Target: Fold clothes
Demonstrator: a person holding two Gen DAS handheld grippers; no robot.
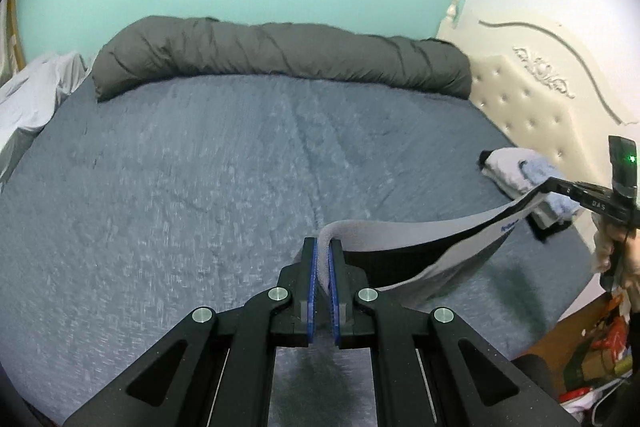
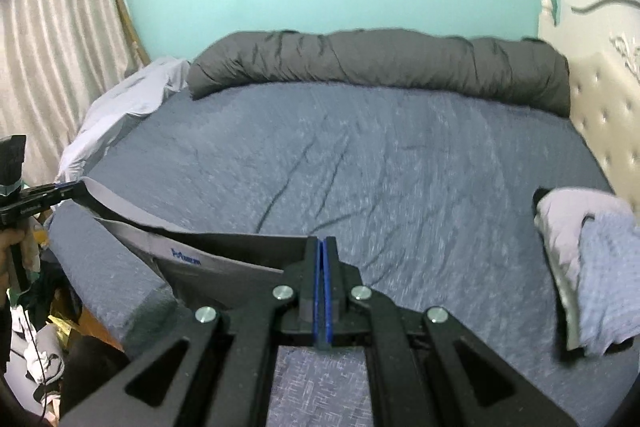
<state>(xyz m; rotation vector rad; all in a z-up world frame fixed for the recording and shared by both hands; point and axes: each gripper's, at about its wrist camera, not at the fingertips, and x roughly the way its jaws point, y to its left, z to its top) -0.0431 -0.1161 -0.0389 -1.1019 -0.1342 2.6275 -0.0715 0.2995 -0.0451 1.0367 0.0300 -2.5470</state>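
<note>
While both claws hang over the bed, these relations matter:

Bed (image 1: 180, 167): spreads ahead of and below both claws, bare blue cover, the free ground for laying the piece down.

Rolled duvet (image 1: 280, 55): far ahead along the bed's back edge, well apart from either claw.

Folded pile (image 2: 592, 259): ahead and to the right of the right claw, near the headboard side.

Garment (image 1: 420, 239): black with a grey waistband, strung between the two claws, its long axis running left to right across the bed's near edge, sagging in the middle.

Left gripper (image 1: 323, 255): pinched narrow on one end of the waistband.

Right gripper (image 2: 323, 255): jaws pressed together on the other end.

Nearer hand: neither, by my reading; each holds its own end.
</note>
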